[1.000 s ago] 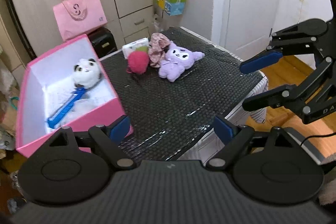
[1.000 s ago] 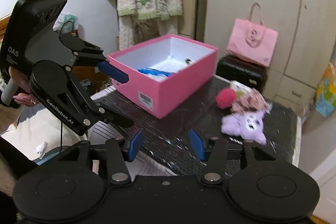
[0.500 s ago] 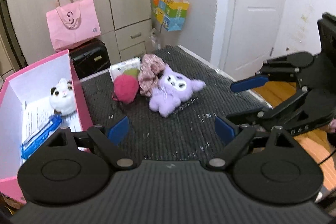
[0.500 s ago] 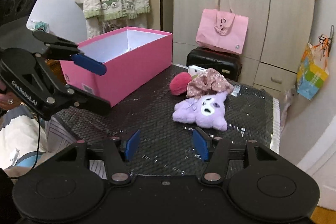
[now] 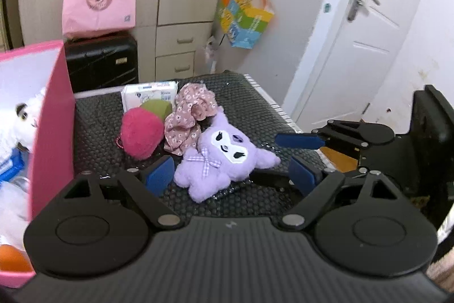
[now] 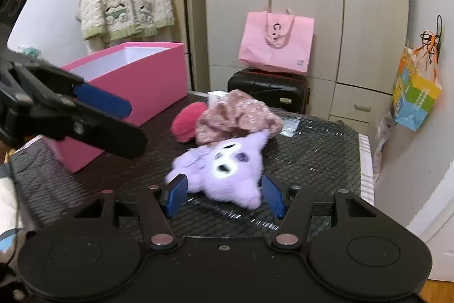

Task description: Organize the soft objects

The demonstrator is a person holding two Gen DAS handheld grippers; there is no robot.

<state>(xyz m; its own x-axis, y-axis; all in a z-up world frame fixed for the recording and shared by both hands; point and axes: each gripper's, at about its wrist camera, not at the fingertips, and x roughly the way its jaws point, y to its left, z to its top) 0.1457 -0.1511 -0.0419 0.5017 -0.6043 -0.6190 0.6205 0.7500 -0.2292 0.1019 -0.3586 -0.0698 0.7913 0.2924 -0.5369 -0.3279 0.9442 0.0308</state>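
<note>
Both tools have closed in on the one fluffy purple plush toy point(image 5: 224, 158). Left wrist view: the left tool point(image 5: 231, 175) is gaping unclenched around it, beside one pink pompom point(image 5: 140, 132) on the black bench point(image 5: 96, 115). Right wrist view: the right tool point(image 6: 224, 193) is opening, pads flanking the plush without pressing; one pink cardboard box point(image 6: 136, 81) is sitting behind.
</note>
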